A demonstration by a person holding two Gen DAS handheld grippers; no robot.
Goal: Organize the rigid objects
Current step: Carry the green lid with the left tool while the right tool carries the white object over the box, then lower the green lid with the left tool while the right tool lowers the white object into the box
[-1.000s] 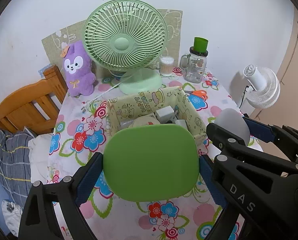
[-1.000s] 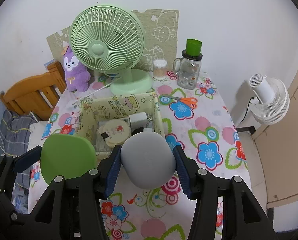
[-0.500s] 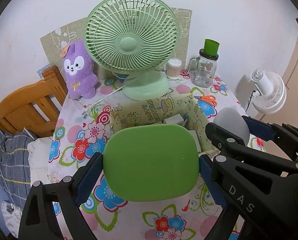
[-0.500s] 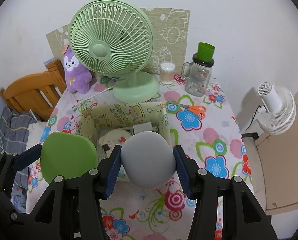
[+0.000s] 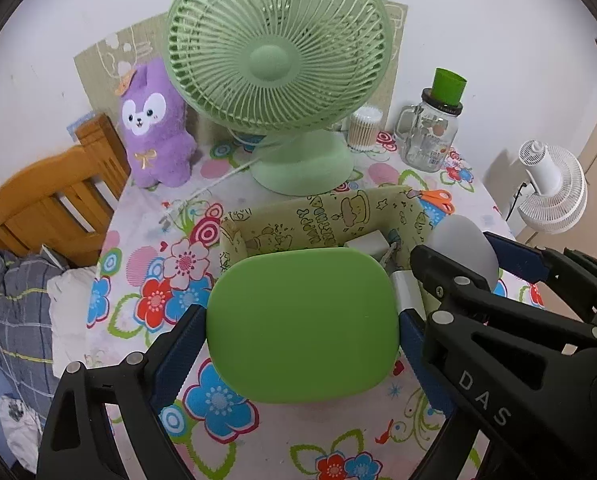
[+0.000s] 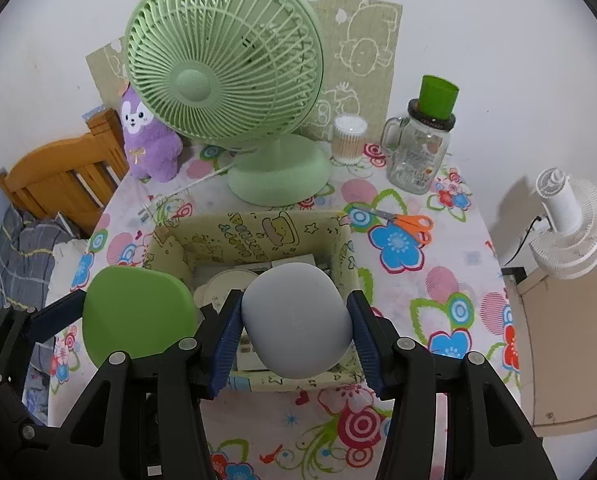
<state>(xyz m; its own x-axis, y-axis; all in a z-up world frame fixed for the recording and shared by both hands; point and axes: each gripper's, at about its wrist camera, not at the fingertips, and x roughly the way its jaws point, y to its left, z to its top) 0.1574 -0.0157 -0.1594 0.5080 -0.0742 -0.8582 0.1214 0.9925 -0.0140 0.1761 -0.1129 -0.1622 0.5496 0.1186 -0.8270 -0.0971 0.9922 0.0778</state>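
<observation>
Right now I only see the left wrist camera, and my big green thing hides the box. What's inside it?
Observer: A round cream disc lies in the box, toward its left side, with white items beside it.
Operator: Is the grey thing held properly? I only see a bit of it.
Observer: Yes. The right gripper is shut on the grey rounded object, with one pad on each side, and it hangs over the near part of the box.
Operator: I only see orange handles behind the box. What are they?
Observer: They are scissors, lying flat on the tablecloth to the right of the box, blades closed and pointing at its far corner.
</observation>
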